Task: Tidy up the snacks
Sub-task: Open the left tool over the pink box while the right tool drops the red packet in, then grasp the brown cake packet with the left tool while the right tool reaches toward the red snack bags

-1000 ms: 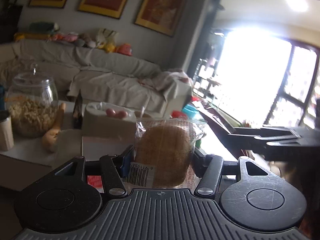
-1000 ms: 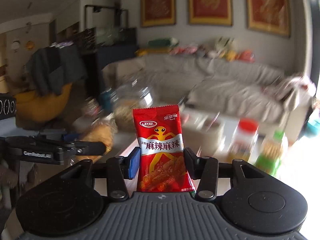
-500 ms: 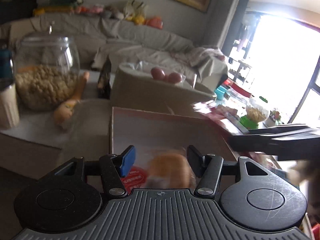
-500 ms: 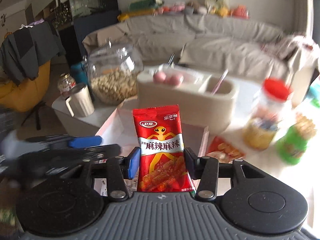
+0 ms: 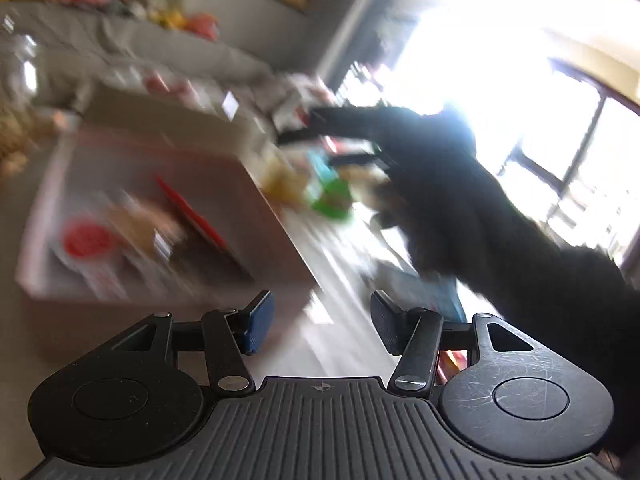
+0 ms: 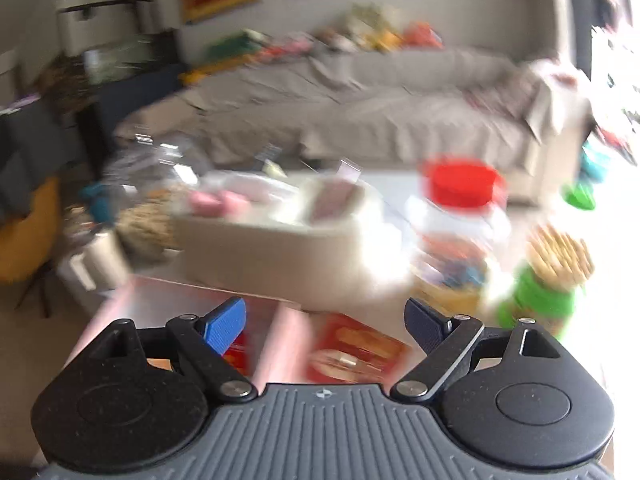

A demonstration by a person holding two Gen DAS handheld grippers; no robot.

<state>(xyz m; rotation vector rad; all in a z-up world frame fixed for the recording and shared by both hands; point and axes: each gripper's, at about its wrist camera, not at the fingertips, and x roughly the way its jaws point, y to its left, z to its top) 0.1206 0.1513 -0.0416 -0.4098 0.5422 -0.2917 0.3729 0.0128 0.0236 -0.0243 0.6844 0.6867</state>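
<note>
Both views are motion-blurred. My left gripper [image 5: 322, 322] is open and empty, to the right of a cardboard box [image 5: 276, 240]. Inside the box lie a wrapped round bun [image 5: 134, 224], a red-labelled packet [image 5: 86, 240] and a red snack packet standing on edge [image 5: 188, 210]. My right gripper [image 6: 324, 322] is open and empty above the box's near wall [image 6: 280, 340]. A red packet [image 6: 356, 346] lies on the table just beyond its fingers. The right gripper also shows as a dark shape in the left wrist view [image 5: 340, 132].
A beige tray [image 6: 260, 248] holding pink items stands behind the box. A red-lidded jar [image 6: 456, 232] and a green jar of sticks [image 6: 552, 280] stand at the right. A glass jar of snacks [image 6: 148, 216] and a mug [image 6: 100, 260] are at the left. A sofa [image 6: 360, 100] is behind.
Both grippers have opened and let go: the bun and the red spicy packet have left the jaws. The left gripper has swung right of the box, the right one forward.
</note>
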